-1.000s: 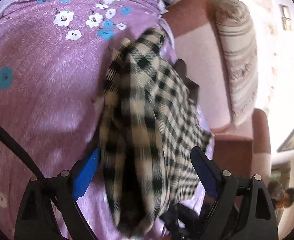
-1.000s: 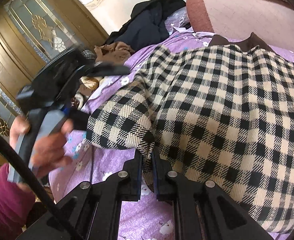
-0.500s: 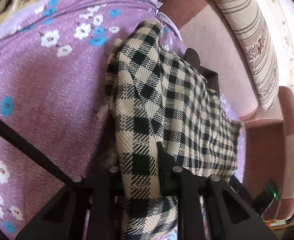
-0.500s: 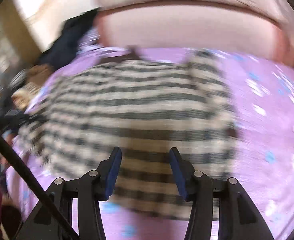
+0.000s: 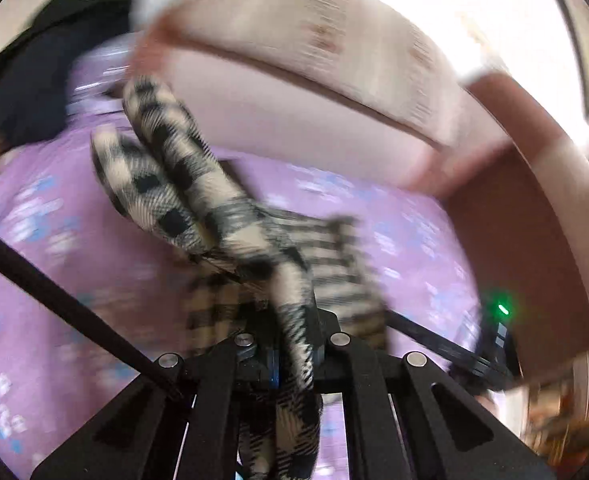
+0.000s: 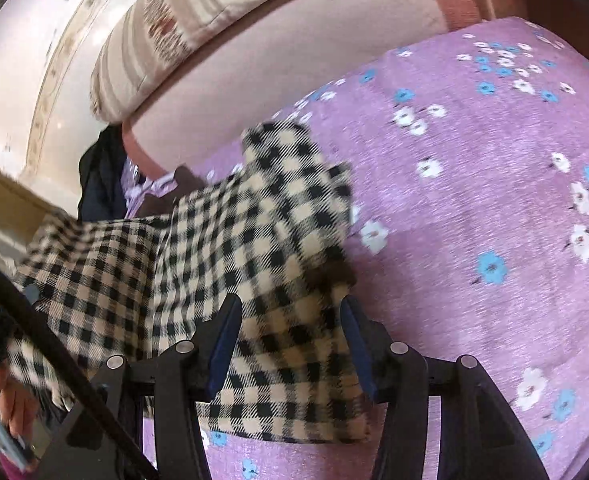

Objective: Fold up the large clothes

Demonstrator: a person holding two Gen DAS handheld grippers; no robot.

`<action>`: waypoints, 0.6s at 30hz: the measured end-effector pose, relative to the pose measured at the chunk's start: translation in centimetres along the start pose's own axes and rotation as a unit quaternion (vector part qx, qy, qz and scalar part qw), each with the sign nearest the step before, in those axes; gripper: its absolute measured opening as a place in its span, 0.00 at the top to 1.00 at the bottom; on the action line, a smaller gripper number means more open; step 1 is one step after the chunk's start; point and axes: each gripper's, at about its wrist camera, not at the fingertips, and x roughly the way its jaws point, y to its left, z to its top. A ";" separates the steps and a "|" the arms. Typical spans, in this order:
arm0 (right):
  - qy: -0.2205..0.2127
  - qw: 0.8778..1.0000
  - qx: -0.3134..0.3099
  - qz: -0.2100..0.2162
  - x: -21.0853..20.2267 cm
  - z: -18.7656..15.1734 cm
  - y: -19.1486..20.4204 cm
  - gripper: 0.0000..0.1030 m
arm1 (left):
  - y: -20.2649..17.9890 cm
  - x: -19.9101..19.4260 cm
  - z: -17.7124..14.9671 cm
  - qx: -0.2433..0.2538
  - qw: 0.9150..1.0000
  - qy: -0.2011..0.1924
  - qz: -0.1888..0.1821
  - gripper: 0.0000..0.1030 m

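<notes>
A black-and-cream checked garment (image 6: 254,240) lies on a purple flowered bedsheet (image 6: 494,200). My left gripper (image 5: 294,344) is shut on a bunched fold of the checked garment (image 5: 198,184) and holds it lifted, with cloth hanging down between the fingers. My right gripper (image 6: 290,320) is open, its two blue-padded fingers (image 6: 224,336) standing over the garment's near edge without closing on it. The left wrist view is blurred by motion.
A pink padded headboard (image 6: 294,60) with a striped pillow (image 6: 198,20) on top runs behind the bed. Dark clothes (image 5: 34,64) are heaped at the far left. A brown wooden bed frame (image 5: 534,248) is at the right in the left wrist view.
My left gripper closed on the garment's fold and swung it up toward the headboard. My right gripper let go of the garment, opened, and moved over its near edge.
</notes>
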 end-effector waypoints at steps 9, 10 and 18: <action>-0.025 0.998 0.044 -0.037 -1.4 1.3 -3.5 0.42 | -7.2 18.4 -6.3 0.025 0.988 0.143 -0.061 0.89; -0.026 0.998 0.047 -0.037 -1.5 1.3 -3.5 0.42 | -7.2 18.8 -6.7 0.027 0.986 0.149 -0.066 0.82; -0.031 0.999 0.036 0.014 -2.3 0.9 -2.3 0.38 | -3.3 9.9 -6.1 -0.015 0.988 0.098 -0.115 0.30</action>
